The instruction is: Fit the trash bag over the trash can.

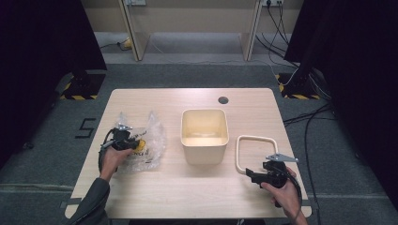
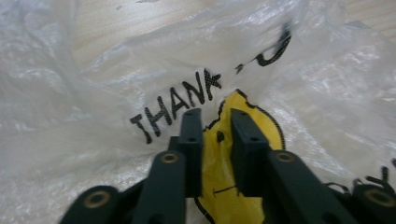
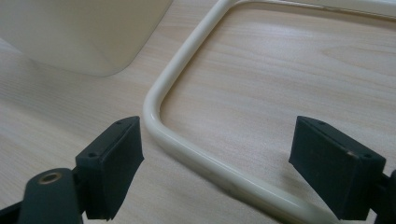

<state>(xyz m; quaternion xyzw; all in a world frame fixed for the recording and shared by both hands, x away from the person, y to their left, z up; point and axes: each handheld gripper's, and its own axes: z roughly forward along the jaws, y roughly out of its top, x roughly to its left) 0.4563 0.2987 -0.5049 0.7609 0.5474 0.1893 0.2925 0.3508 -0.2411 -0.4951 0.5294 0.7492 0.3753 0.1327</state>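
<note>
The left hand-held gripper (image 1: 130, 142) is down on the clear plastic bag (image 1: 151, 137), which lies crumpled near the desk's (image 1: 197, 197) left edge, about midway between its near and far edges. Seen along the jaws, they stand narrow with only a slim gap, pinching a fold of the bag (image 2: 219, 154) right at the yellow smiley face (image 2: 252, 123), just below the word THANK; the film looks gathered between them, so I'd call that a grip on the bag. The cream bin (image 1: 204, 134) stands at the desk's middle, to the right of the bag, mouth up. So the bag's way runs rightward from the left hand, and that hand is by far the nearer. Over by the near right corner, the right hand-held gripper (image 1: 253, 176) hovers with jaws wide apart, holding nothing. The cream rectangular frame (image 3: 196, 154) lies flat on the desk, its rounded corner passing between those spread jaws, apparently untouched.
</note>
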